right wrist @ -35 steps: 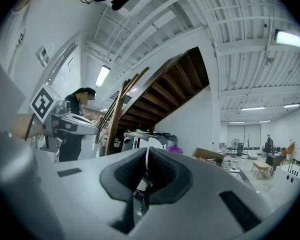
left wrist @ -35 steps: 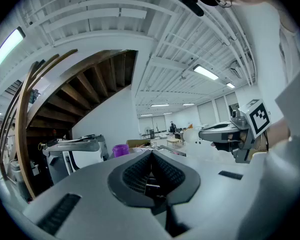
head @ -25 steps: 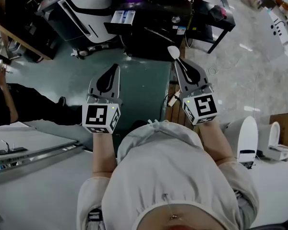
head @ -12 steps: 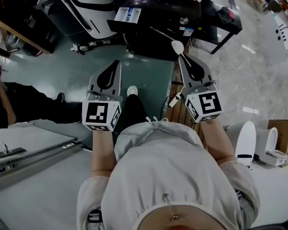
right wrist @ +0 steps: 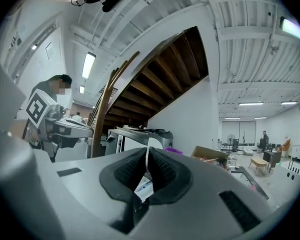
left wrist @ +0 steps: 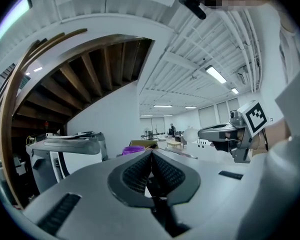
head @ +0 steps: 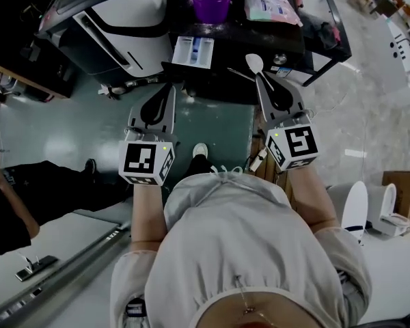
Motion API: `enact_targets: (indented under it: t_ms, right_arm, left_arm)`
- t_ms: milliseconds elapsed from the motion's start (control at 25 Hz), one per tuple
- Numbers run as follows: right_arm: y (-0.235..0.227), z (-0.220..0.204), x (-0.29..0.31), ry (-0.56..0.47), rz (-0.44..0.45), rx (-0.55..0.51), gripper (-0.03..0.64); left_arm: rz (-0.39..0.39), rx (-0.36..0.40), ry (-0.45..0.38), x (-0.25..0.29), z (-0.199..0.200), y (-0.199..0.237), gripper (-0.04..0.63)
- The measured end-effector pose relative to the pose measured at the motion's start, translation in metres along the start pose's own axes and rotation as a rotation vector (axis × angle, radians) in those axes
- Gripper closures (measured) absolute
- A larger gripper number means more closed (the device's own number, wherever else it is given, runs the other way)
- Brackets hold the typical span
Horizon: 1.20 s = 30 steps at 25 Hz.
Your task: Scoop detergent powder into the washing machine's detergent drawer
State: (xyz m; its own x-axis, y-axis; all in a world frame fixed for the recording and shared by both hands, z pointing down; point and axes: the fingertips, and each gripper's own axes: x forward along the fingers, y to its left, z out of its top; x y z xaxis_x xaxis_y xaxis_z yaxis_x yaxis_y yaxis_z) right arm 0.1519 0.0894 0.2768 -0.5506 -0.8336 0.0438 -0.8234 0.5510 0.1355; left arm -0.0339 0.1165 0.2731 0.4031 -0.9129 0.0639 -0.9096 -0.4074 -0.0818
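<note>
Spoon [head: 253,62] clamped in right gripper [head: 262,78] fingers, near drawer [head: 192,50]; left gripper [head: 169,89] fingers together, empty

A person in dark clothes [head: 17,207] is down on the green floor [head: 68,125] at the left edge, next to a white table [head: 55,285] carrying a metal rail [head: 68,268]. At the right edge a white toilet [head: 356,207] stands near a cardboard box [head: 400,182]. A wooden staircase [right wrist: 165,66] rises overhead.
</note>
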Motion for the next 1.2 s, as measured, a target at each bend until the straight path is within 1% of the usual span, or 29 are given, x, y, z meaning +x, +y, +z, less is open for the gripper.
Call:
enact_targets:
  t_ms: [240, 480, 640, 760, 880, 960, 1080, 1200]
  right_arm:
    - [-0.009, 0.006, 0.115, 0.029, -0.045, -0.007, 0.609]
    - [-0.027, 0.002, 0.198, 0.077, -0.050, 0.008, 0.609]
    - [-0.049, -0.007, 0.241, 0.104, -0.047, 0.002, 0.609]
    - [-0.069, -0.017, 0.274, 0.134, -0.027, -0.006, 0.607]
    - [-0.089, -0.031, 0.305, 0.192, 0.006, -0.016, 0.607]
    - [-0.102, -0.041, 0.325, 0.237, 0.035, -0.024, 0.607]
    - [-0.123, -0.055, 0.352, 0.300, 0.068, -0.042, 0.607]
    - [-0.144, -0.064, 0.374, 0.359, 0.089, -0.079, 0.607]
  left_arm:
    - [-0.071, 0.009, -0.010, 0.075, -0.002, 0.088, 0.574]
    - [-0.093, 0.007, 0.005, 0.136, -0.008, 0.148, 0.574]
    - [-0.098, -0.003, 0.016, 0.172, -0.015, 0.169, 0.574]
    - [-0.098, -0.003, 0.021, 0.198, -0.021, 0.177, 0.574]
    - [-0.103, 0.004, 0.022, 0.225, -0.023, 0.179, 0.574]
    - [-0.101, 0.007, 0.039, 0.242, -0.027, 0.182, 0.574]
    - [-0.089, -0.006, 0.041, 0.267, -0.031, 0.185, 0.574]
    - [-0.079, -0.008, 0.106, 0.285, -0.042, 0.187, 0.574]
